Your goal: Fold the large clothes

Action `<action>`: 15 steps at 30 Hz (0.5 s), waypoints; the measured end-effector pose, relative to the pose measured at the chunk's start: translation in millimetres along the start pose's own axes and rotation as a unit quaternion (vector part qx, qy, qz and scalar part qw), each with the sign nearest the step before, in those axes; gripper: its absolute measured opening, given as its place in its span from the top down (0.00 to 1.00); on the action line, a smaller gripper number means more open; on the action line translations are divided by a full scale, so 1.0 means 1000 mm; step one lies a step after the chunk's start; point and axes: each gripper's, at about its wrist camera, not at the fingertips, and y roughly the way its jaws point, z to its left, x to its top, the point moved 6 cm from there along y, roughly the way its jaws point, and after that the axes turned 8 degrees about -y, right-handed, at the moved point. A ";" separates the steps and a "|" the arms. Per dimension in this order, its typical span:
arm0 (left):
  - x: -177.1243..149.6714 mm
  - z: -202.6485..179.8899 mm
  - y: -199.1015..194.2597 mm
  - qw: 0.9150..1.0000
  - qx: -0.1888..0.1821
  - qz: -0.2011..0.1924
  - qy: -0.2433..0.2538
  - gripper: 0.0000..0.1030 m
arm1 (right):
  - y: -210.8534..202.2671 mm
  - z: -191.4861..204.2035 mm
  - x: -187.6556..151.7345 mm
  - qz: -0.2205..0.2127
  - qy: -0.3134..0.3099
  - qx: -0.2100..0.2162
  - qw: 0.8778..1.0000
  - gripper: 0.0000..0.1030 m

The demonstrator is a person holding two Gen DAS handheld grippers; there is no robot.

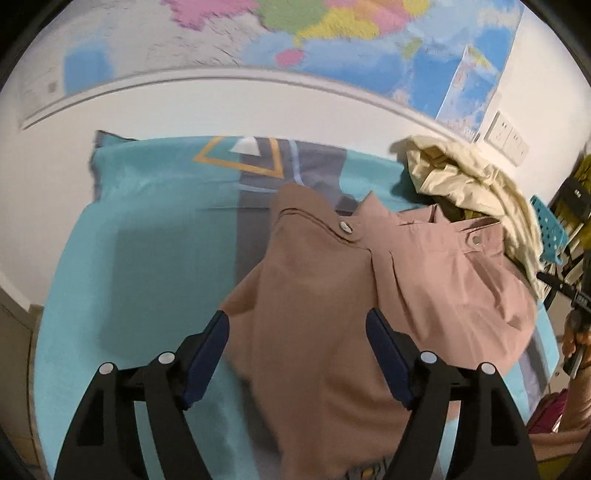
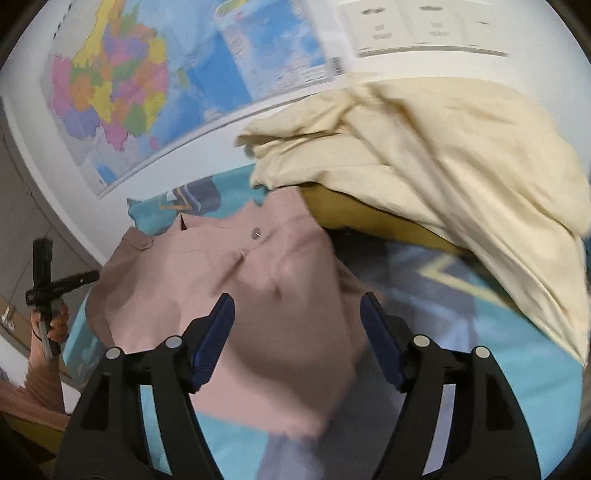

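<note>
A dusty-pink garment (image 1: 332, 295) with snap buttons at its band lies rumpled on the teal bed cover (image 1: 147, 258). My left gripper (image 1: 297, 315) hovers over the garment's left part, jaws wide open, with nothing pinched between the blue pads (image 1: 207, 354). In the right wrist view the same pink garment (image 2: 229, 288) spreads below my right gripper (image 2: 297, 299), which is also open with empty pads (image 2: 214, 339). The cloth shows in the gap of each gripper but lies beneath it, apart from the pads.
A cream garment heap (image 2: 443, 162) sits on a mustard one at the bed's right. A map (image 1: 332, 33) and wall sockets (image 1: 506, 136) are on the wall behind. A hand with a black gripper handle (image 2: 44, 291) shows at the left edge.
</note>
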 end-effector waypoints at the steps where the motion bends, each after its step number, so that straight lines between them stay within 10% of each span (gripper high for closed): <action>1: 0.004 -0.002 0.013 1.000 0.011 0.010 0.003 0.29 | 0.011 -0.001 0.004 0.007 -0.006 -0.007 1.000 0.32; 5: 0.009 -0.007 0.054 0.998 0.020 0.053 0.004 0.50 | 0.064 -0.002 0.014 0.051 -0.022 -0.019 0.998 0.36; 9: 0.018 -0.007 0.073 0.997 0.005 0.075 -0.014 0.78 | 0.091 -0.009 0.021 0.070 -0.005 0.004 0.998 0.94; 15: 0.038 -0.007 0.065 0.998 -0.033 0.038 -0.038 0.88 | 0.064 -0.030 0.038 -0.010 0.046 0.009 0.999 0.96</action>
